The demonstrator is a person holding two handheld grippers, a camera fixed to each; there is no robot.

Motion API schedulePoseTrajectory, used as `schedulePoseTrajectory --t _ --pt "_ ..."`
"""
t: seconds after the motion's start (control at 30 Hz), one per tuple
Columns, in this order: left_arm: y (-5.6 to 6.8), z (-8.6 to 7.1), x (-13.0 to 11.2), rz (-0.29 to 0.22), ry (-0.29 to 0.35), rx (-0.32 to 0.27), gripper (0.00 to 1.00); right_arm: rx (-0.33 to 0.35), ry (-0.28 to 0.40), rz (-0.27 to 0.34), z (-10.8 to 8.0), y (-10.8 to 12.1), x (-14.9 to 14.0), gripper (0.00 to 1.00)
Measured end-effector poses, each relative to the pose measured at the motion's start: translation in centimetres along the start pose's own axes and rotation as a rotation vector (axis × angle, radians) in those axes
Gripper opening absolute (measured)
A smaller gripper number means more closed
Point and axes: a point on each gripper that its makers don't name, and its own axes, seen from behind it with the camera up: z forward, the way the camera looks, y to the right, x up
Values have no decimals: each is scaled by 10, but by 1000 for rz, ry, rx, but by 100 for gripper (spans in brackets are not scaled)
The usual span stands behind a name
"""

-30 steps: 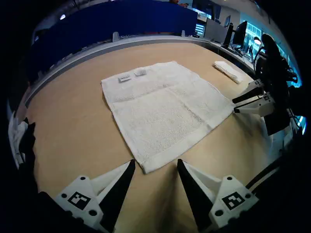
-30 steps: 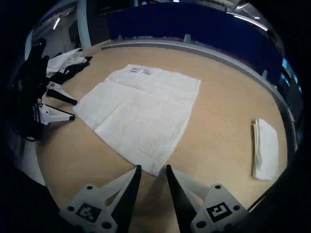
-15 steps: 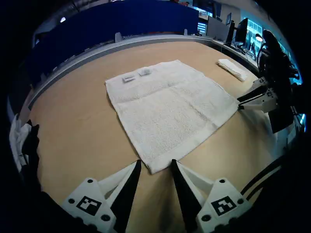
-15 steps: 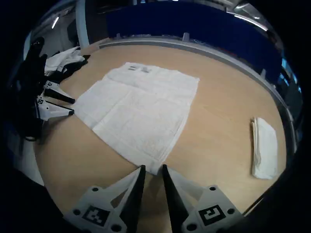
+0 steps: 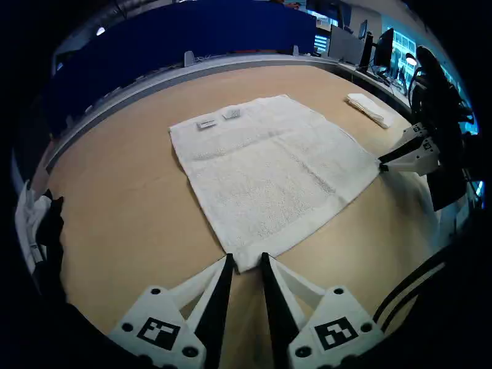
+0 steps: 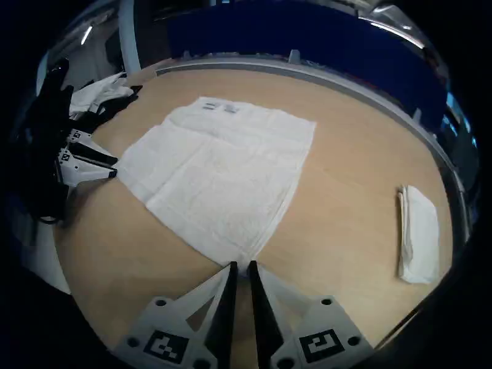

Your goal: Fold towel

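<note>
Two corners of the white terry towel (image 5: 270,172) sit between fingers: left hand-held gripper (image 5: 246,270) narrow, right hand-held gripper (image 6: 242,273) nearly closed, grip unclear.

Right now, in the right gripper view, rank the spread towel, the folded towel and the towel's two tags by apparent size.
1. spread towel
2. folded towel
3. tags, tiny; they lie farthest from the camera, which shrinks them further.

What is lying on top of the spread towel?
Two small tags lie on the spread towel near its far edge. The table surface beneath the towel is covered, so anything under it cannot be seen.
</note>
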Motion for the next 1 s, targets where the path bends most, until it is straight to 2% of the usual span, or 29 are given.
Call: schedulePoseTrajectory --t 0.1,0.23,0.6,1.0 --pt "-4 0 0 -6 -2 13 18 6 4 7 -1 -2 1 14" --pt "-6 -1 -1 -12 -6 22 13 12 6 16 -1 -5 3 14" --pt "1 -13 1 -43 -6 11 11 4 31 18 -10 -2 18 12" --pt "10 -44 28 -105 22 19 11 -8 102 20 -43 0 54 12"
